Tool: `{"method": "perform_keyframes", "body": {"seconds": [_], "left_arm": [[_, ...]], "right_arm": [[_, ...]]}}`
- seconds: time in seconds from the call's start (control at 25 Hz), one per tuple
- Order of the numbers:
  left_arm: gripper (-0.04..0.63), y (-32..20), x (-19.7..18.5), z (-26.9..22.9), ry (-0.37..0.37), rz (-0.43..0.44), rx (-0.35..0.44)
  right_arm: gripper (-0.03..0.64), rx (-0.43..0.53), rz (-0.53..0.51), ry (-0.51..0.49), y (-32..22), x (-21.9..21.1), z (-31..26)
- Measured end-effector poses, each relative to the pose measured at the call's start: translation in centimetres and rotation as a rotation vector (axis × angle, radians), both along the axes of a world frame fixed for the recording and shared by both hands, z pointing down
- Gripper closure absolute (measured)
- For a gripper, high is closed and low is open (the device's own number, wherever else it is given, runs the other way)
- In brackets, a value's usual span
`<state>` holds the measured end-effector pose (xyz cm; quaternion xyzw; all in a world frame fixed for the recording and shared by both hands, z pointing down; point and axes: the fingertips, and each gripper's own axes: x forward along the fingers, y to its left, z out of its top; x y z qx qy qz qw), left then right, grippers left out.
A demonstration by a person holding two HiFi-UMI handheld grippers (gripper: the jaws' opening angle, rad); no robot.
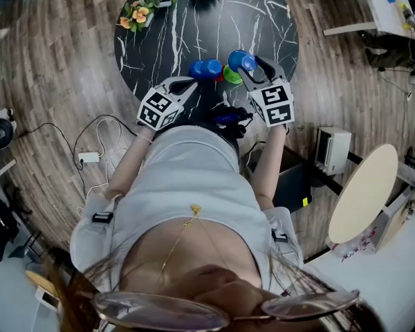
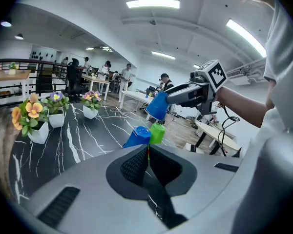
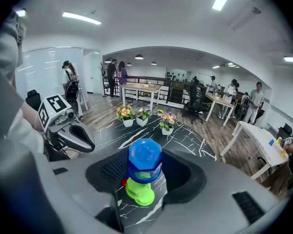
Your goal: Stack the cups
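Observation:
My right gripper (image 1: 250,65) is shut on a blue cup (image 1: 240,60), held upside down in the air above a green cup (image 1: 232,75) on the black marble table (image 1: 263,26). In the right gripper view the blue cup (image 3: 145,156) sits between the jaws with the green cup (image 3: 140,191) just below it. Another blue cup (image 1: 206,68) stands upside down to the left of the green one, with a bit of red beside it. My left gripper (image 1: 188,84) is shut and empty at the table's near edge, short of that blue cup (image 2: 138,136).
Three small flower pots (image 1: 137,12) stand along the far left of the round table. In the left gripper view they are at the left (image 2: 31,118). A wooden floor surrounds the table, with cables (image 1: 97,144) at the left and a round pale tabletop (image 1: 365,192) at the right.

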<state>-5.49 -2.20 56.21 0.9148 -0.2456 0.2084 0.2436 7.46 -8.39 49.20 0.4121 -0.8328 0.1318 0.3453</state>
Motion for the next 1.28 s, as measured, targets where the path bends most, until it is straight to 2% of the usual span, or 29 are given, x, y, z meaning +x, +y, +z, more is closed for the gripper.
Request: {"method": "perform_keyframes", "body": {"seconds": [0.52,1.28], "left_arm": [[0.561,-0.1,-0.2,0.1,-0.001,-0.007,-0.009],[0.561,-0.1,-0.4,0.4,-0.005,-0.006,-0.019]], "right_arm": [[0.394,-0.063,-0.106,0.03,1.2,-3.1,0.7],[0.394,-0.107,-0.138,0.06,1.6,-4.0,2.6]]}}
